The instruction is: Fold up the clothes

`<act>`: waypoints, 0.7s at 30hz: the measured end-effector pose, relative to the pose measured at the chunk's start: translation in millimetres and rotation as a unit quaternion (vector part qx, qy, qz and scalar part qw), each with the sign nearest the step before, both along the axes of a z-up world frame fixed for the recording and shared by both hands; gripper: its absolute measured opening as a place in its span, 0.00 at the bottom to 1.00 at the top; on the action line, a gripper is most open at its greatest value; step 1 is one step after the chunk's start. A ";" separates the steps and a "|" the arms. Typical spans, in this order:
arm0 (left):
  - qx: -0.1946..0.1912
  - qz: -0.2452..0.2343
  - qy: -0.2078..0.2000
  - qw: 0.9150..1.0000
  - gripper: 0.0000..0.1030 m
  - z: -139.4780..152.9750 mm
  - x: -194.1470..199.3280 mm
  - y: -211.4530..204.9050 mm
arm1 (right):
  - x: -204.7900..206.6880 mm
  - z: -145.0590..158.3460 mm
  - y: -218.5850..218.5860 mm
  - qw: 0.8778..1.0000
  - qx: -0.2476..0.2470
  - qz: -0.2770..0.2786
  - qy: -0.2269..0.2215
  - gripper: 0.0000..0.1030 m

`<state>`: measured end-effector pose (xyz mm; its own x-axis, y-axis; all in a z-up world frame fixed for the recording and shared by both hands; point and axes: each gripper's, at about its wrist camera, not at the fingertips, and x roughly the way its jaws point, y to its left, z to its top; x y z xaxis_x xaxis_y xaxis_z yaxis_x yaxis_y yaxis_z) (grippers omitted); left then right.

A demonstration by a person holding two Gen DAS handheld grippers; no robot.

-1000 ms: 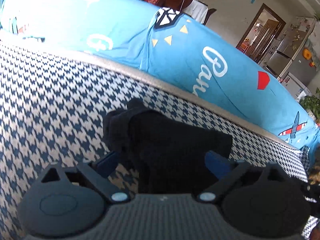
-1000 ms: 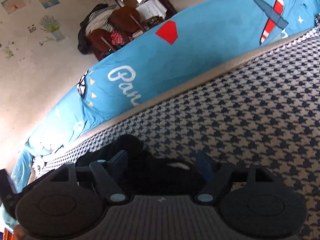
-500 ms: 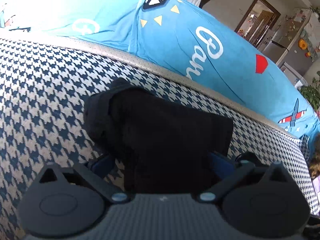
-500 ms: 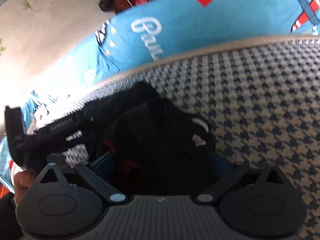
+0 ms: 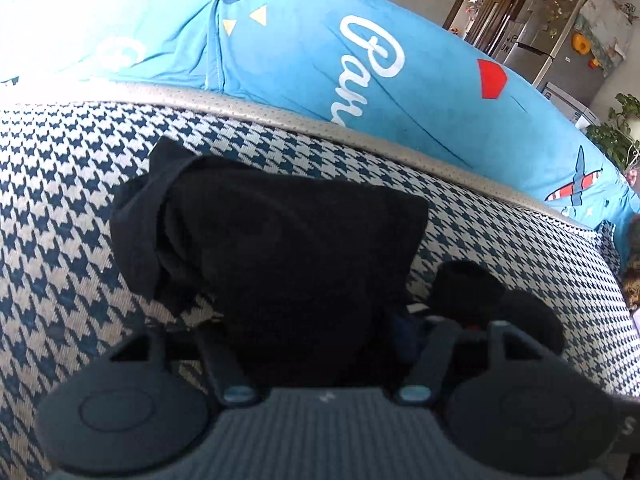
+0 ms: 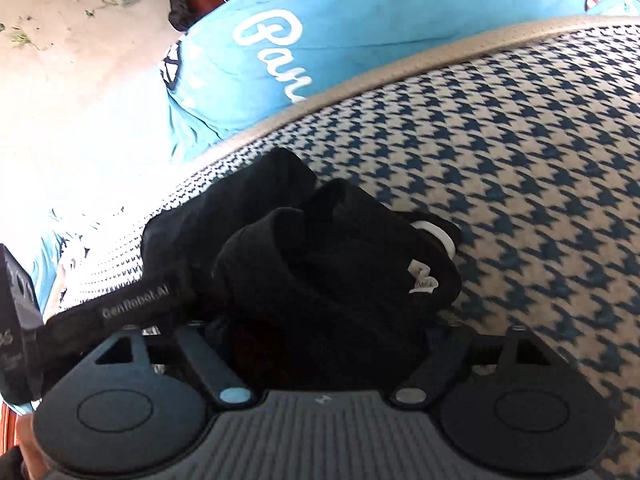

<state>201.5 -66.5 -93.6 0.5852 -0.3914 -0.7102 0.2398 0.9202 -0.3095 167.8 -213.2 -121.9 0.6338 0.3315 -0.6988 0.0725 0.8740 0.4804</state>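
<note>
Black soft cloth garment (image 5: 288,248), bunched and partly folded, lies on the blue-and-white houndstooth upholstered seat (image 5: 64,208), its far edge near the beige piped border of the cushion. In the right wrist view the same garment (image 6: 320,264) shows a rolled hem and a small white logo patch. The left gripper (image 5: 320,344) has the near edge of the cloth draped between its dark fingers, which are hidden under the fabric, so whether it pinches the cloth cannot be told. The right gripper (image 6: 316,344) likewise has its fingertips buried in the bundle; its grip cannot be told either. Behind the seat rises a bright blue printed fabric cover with white script lettering (image 5: 360,64). A steel refrigerator (image 5: 560,52) stands farther back.
</note>
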 end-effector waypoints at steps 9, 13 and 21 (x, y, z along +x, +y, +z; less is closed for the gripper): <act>0.010 -0.004 -0.032 0.999 0.33 15.4 -10.0 -0.5 | 9.1 5.4 7.8 0.999 -0.002 0.002 -0.042 0.36; 0.021 -0.009 -0.057 0.998 0.31 25.0 -14.8 -4.1 | 16.8 9.6 8.4 0.998 0.000 -0.001 -0.058 0.33; 0.027 0.005 -0.092 0.995 0.30 42.0 -18.3 1.9 | 21.7 22.8 21.1 0.994 -0.021 0.028 -0.100 0.31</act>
